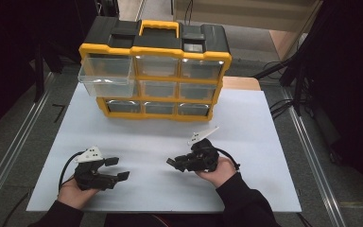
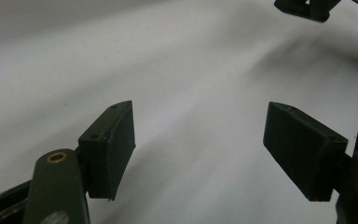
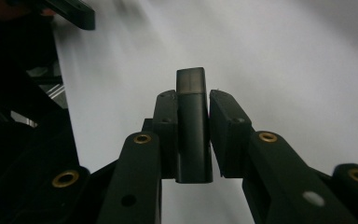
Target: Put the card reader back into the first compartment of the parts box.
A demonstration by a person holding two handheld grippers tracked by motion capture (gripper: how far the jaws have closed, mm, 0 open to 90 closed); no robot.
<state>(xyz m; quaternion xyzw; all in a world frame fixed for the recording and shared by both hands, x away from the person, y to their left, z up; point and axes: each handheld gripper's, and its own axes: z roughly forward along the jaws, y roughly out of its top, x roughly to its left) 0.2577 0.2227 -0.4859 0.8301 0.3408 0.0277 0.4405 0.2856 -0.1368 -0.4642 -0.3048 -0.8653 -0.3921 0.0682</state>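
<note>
Right gripper (image 3: 192,135) clamps a small dark block (image 3: 193,126), its long axis along the jaws; our left gripper (image 2: 198,144) gapes empty. We judge the open drawer (image 1: 106,75), top left of the organizer (image 1: 153,49), lies far forward, nearer our left hand (image 1: 73,191).

White table (image 1: 264,142) under bright light, grey floor (image 1: 9,123) with metal rails (image 1: 4,156) either side, dark surroundings, black cables (image 1: 283,106) at right
</note>
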